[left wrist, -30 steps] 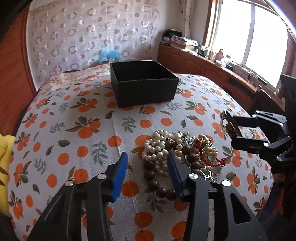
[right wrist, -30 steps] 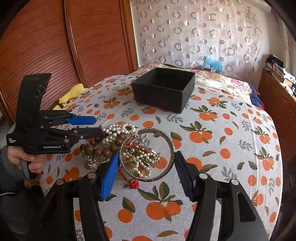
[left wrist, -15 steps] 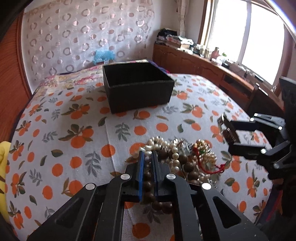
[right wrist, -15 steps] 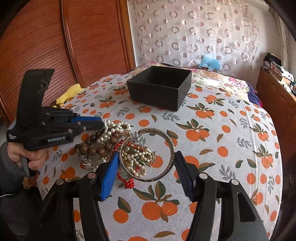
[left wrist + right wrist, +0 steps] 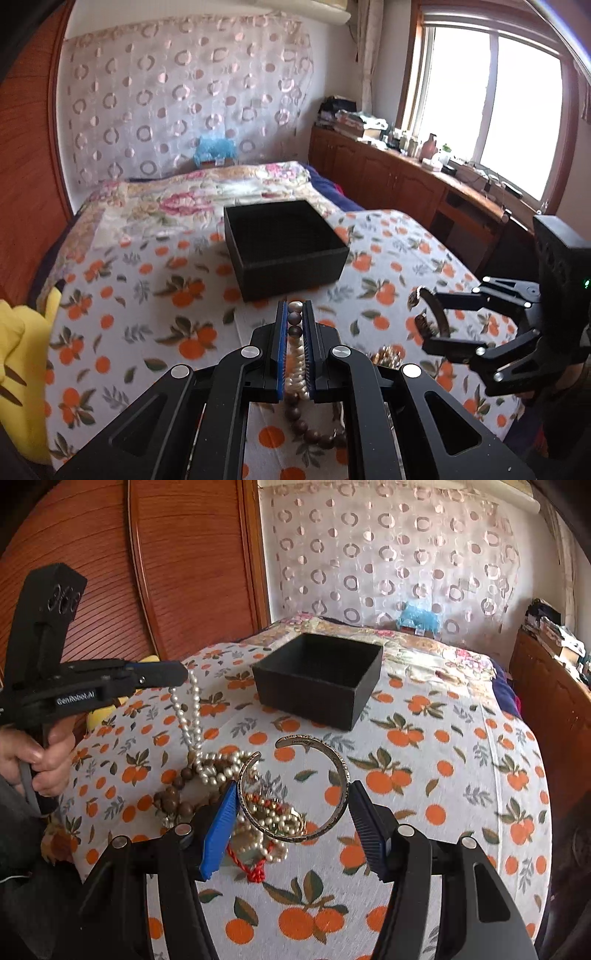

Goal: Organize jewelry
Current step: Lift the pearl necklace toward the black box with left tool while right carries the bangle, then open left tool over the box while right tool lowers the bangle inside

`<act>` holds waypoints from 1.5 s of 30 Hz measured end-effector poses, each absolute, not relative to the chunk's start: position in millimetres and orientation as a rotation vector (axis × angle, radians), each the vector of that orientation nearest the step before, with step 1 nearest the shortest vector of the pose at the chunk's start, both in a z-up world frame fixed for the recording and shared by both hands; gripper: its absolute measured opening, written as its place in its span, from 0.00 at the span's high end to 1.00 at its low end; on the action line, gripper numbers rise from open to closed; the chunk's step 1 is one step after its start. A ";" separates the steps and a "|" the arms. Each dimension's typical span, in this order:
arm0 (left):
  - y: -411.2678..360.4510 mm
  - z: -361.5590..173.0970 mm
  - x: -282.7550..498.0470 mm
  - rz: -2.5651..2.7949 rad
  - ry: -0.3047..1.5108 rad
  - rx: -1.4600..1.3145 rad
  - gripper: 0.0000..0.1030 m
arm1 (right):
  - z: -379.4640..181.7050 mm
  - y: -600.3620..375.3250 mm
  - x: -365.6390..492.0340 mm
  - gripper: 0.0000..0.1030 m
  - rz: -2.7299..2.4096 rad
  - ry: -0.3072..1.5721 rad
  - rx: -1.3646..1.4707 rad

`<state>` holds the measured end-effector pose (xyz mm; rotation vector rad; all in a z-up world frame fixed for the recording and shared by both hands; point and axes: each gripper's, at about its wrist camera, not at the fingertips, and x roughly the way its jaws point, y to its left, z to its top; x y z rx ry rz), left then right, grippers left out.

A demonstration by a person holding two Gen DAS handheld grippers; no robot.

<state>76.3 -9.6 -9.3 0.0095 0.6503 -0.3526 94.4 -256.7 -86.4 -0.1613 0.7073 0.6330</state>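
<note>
The left tongs [image 5: 181, 674] pinch the pearl necklace [image 5: 190, 716] above the bed [image 5: 461, 760]; the right tongs [image 5: 291, 823] gape around the bangle [image 5: 332, 757].

I see an orange-print cloth [image 5: 436, 775] over the bed, a yellow cloth [image 5: 22, 343] at its edge (crumpled), wooden cabinets [image 5: 388, 177] under the window [image 5: 517, 122].

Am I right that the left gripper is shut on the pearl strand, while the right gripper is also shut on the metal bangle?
Not quite. The left gripper is indeed shut on the pearl strand, but the right gripper is open: the right wrist view shows its jaws spread wide on either side of the metal bangle, which lies on the orange-print cloth.
</note>
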 end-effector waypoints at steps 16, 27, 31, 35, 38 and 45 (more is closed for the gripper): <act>-18.0 52.7 96.4 -0.335 0.534 0.040 0.93 | -61.7 -247.4 118.1 0.39 0.617 0.658 -0.178; -33.5 89.2 121.8 -0.309 0.479 0.074 0.93 | -53.3 -246.0 143.7 0.39 0.582 0.651 -0.190; -36.9 104.4 130.9 -0.302 0.461 0.065 0.93 | -48.9 -246.1 150.4 0.39 0.574 0.644 -0.192; -41.9 120.1 140.1 -0.290 0.431 0.066 0.93 | -44.6 -245.1 158.2 0.39 0.571 0.640 -0.191; -44.5 128.6 149.7 -0.278 0.418 0.069 0.93 | -41.2 -242.4 164.4 0.39 0.569 0.635 -0.197; -42.6 132.0 173.9 -0.253 0.424 0.050 0.93 | -37.0 -235.6 177.6 0.39 0.566 0.629 -0.199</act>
